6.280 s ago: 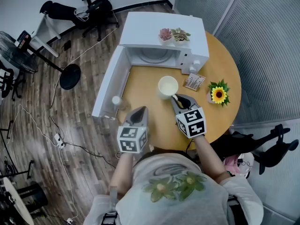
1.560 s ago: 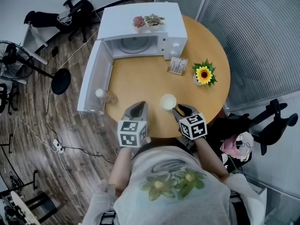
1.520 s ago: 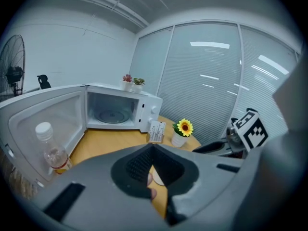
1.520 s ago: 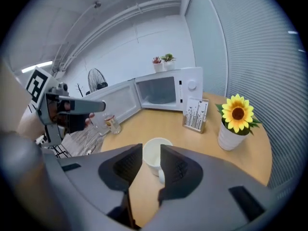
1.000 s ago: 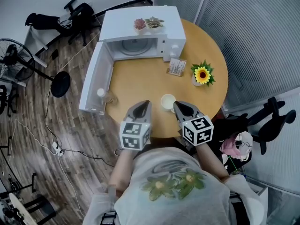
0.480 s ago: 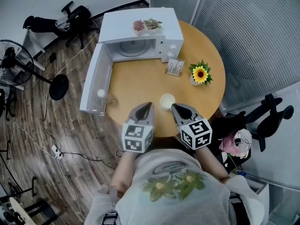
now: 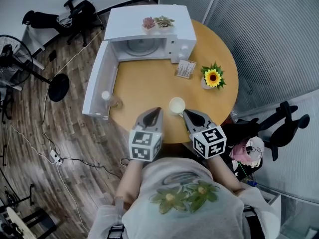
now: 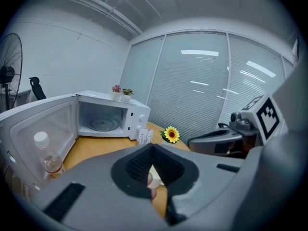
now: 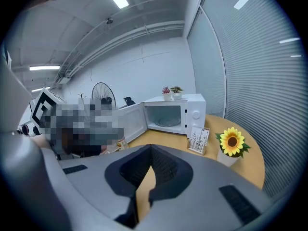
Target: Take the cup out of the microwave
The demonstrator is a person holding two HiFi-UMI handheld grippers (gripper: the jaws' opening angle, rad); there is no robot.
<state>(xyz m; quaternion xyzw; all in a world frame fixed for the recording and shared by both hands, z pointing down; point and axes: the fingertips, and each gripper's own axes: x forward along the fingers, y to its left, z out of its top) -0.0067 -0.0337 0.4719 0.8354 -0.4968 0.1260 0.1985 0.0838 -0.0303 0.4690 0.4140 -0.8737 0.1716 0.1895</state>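
The white cup (image 7: 177, 105) stands upright on the round wooden table (image 7: 149, 88), near its front edge and outside the microwave (image 7: 149, 31). The microwave's door (image 7: 97, 83) hangs wide open to the left, and its cavity holds only the glass plate. My left gripper (image 7: 155, 111) is shut and empty just left of the cup. On the cup's right, my right gripper (image 7: 187, 112) is shut and empty too, apart from the cup. In the left gripper view a bit of the cup (image 8: 154, 174) shows below the shut left gripper (image 8: 152, 147). The right gripper (image 9: 150, 149) shows only table below its tip.
A small plastic bottle (image 7: 107, 97) stands by the open door at the table's left edge. A sunflower pot (image 7: 213, 77) and a printed card (image 7: 185, 68) sit at the right. Two small plants (image 7: 159, 22) are on the microwave. Office chairs and a fan stand on the floor around.
Several seconds ago the cup stood mid-table at the right gripper's tip; now it stands free near the front edge. Over the last second neither gripper has visibly moved.
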